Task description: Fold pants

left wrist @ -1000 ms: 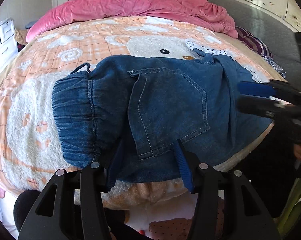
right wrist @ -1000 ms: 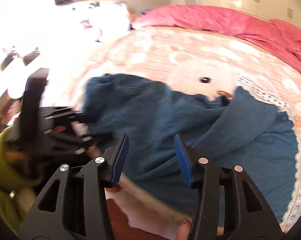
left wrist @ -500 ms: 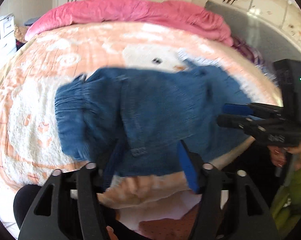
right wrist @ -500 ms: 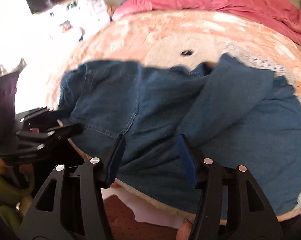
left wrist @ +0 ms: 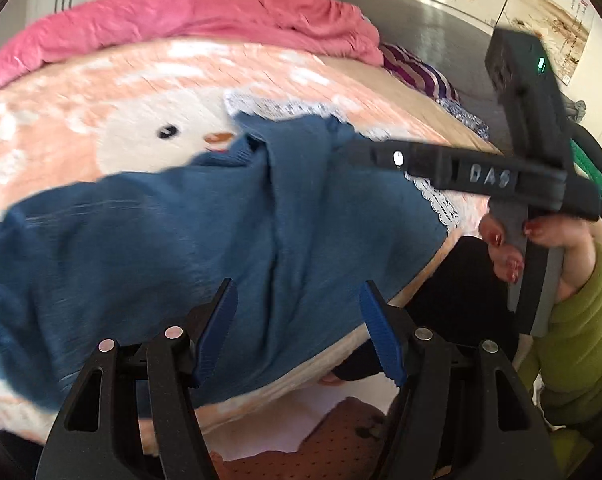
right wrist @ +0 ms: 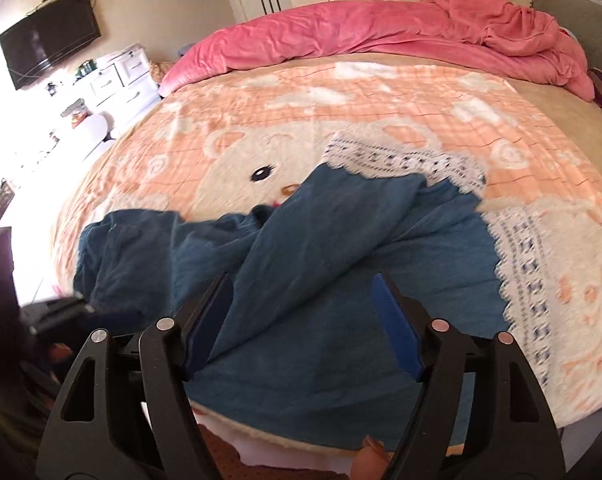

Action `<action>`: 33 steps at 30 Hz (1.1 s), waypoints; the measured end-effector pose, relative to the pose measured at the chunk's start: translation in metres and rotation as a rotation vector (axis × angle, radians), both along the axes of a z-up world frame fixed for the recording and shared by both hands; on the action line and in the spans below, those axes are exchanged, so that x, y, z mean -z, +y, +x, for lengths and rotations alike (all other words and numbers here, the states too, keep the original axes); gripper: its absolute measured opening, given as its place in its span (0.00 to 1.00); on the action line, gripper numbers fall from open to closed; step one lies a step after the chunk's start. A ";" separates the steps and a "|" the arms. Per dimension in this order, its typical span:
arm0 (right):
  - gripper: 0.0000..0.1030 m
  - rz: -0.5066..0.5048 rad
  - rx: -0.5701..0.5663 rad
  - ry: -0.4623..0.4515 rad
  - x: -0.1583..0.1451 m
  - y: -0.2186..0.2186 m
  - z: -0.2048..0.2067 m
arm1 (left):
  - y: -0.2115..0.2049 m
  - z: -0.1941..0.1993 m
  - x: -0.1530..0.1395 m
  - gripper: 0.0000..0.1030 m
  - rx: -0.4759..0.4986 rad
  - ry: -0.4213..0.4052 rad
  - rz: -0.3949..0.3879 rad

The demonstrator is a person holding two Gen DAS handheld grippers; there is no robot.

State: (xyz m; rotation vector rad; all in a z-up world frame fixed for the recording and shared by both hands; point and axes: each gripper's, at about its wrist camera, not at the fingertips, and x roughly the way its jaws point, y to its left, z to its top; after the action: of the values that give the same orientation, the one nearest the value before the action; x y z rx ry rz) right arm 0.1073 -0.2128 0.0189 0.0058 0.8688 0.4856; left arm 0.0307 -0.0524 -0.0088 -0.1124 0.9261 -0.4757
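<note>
Blue denim pants [left wrist: 205,240] lie crumpled on the bed near its front edge; in the right wrist view the pants [right wrist: 341,264] spread with one leg folded across the other. My left gripper [left wrist: 297,332] is open and empty, just above the pants' near edge. My right gripper [right wrist: 303,320] is open and empty over the pants' near part. In the left wrist view the right gripper [left wrist: 353,152] reaches in from the right, its tips over the pants' far right part; its jaws are unclear there.
The bed carries a peach cartoon-bear blanket [right wrist: 341,112] and a pink duvet [right wrist: 381,36] bunched at the far side. A striped pillow [left wrist: 417,72] lies right. A white dresser [right wrist: 117,76] and a TV [right wrist: 49,44] stand left.
Both grippers have swung to the right along the pants. The waistband has left the left wrist view, which now faces the leg part. The right gripper has come closer to the left one.
</note>
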 end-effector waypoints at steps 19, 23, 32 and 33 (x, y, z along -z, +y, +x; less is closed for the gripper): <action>0.68 -0.206 -0.013 0.059 0.013 0.079 0.139 | -0.003 0.053 0.022 0.19 -0.017 0.036 -0.206; 0.68 -0.255 0.024 0.095 0.026 0.091 0.167 | -0.007 0.048 0.017 0.15 0.017 0.013 -0.206; 0.18 -0.340 0.097 0.187 0.059 0.086 0.215 | -0.014 0.047 0.012 0.14 0.056 -0.032 -0.180; 0.14 -0.318 0.099 0.173 0.057 0.079 0.215 | -0.013 0.047 0.012 0.14 0.048 -0.037 -0.174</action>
State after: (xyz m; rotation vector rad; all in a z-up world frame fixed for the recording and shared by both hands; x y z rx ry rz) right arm 0.3218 -0.1336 -0.0382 -0.2018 1.1029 0.2523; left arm 0.0775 -0.0649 -0.0208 -0.2392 0.8519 -0.6013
